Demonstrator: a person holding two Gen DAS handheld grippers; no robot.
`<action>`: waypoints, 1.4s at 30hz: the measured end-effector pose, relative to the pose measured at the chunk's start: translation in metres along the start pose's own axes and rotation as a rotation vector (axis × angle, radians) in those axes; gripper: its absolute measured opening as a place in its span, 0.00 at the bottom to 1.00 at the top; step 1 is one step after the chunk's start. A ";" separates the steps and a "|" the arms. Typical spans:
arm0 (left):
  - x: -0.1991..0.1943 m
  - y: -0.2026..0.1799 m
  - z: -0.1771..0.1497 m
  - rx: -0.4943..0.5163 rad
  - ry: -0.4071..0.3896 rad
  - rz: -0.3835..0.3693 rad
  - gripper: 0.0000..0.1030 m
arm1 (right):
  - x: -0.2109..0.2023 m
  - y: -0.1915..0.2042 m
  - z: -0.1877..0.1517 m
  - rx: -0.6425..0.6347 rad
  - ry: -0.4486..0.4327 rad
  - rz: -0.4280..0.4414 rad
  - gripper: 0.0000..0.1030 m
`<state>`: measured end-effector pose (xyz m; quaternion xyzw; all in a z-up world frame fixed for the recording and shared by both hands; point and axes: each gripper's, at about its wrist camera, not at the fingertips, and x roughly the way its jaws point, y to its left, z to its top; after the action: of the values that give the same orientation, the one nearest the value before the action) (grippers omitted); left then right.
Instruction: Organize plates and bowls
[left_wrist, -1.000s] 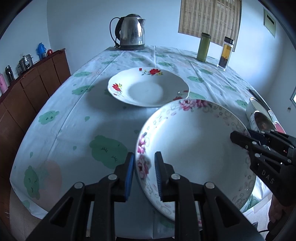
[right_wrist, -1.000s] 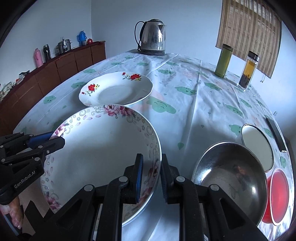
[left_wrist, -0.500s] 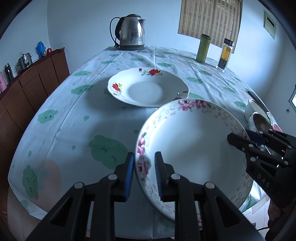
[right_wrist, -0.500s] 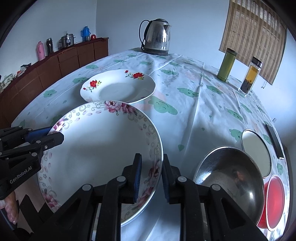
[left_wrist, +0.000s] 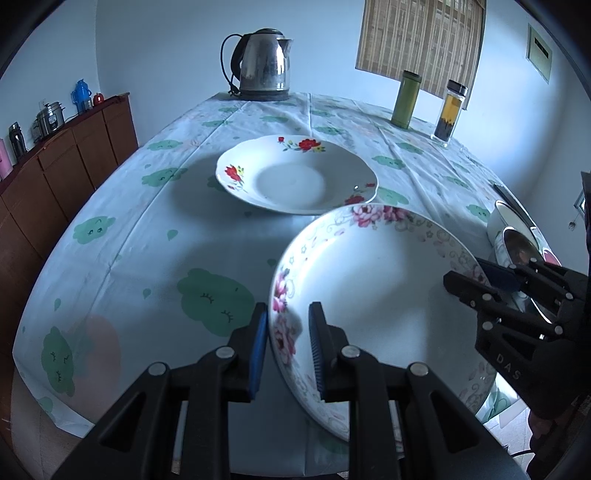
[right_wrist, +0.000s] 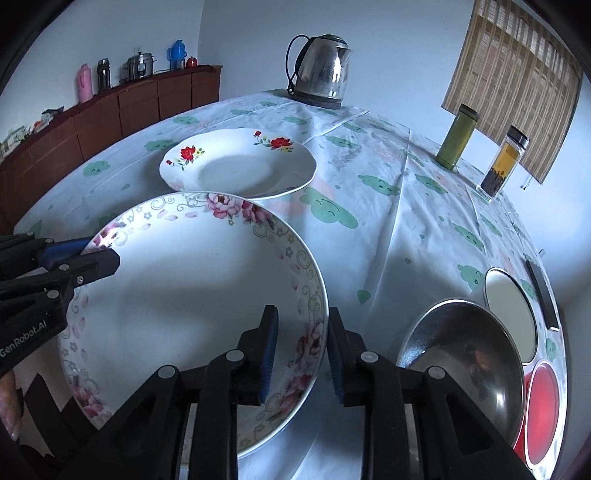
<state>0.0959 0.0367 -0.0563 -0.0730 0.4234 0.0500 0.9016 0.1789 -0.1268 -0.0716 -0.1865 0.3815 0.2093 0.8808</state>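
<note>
A large white plate with pink flowers (left_wrist: 369, 302) (right_wrist: 192, 295) sits at the table's near edge and reaches out past it. My left gripper (left_wrist: 288, 339) is shut on its left rim, and its tip also shows in the right wrist view (right_wrist: 85, 258). My right gripper (right_wrist: 303, 350) straddles the opposite rim. Its jaws are opening, and the rim stands between the pads with a gap on the inner side. A smaller white plate with red flowers (left_wrist: 295, 181) (right_wrist: 236, 170) lies on the cloth just behind.
A steel bowl (right_wrist: 461, 354), a white bowl (right_wrist: 511, 314) and a red bowl (right_wrist: 543, 402) crowd the right edge beside a dark flat bar (right_wrist: 543, 295). A kettle (left_wrist: 264, 66), green canister (left_wrist: 406, 99) and jar (left_wrist: 450, 110) stand at the back. A wooden sideboard (left_wrist: 66, 162) runs along the left.
The right gripper's pads have drawn apart around the plate's rim, and its view has tilted slightly. The left gripper and the plate have kept their place.
</note>
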 end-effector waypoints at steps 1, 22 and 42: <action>0.000 0.000 0.000 -0.001 0.000 -0.001 0.19 | 0.000 0.000 0.000 -0.004 0.000 -0.003 0.28; -0.004 0.001 -0.002 -0.013 -0.013 -0.033 0.30 | -0.001 0.007 -0.002 -0.016 -0.004 0.025 0.47; -0.016 0.017 0.000 -0.053 -0.055 -0.050 0.45 | -0.012 0.010 0.007 0.007 -0.037 0.067 0.47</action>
<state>0.0834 0.0531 -0.0456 -0.1061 0.3949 0.0407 0.9117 0.1703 -0.1175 -0.0601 -0.1669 0.3719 0.2408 0.8808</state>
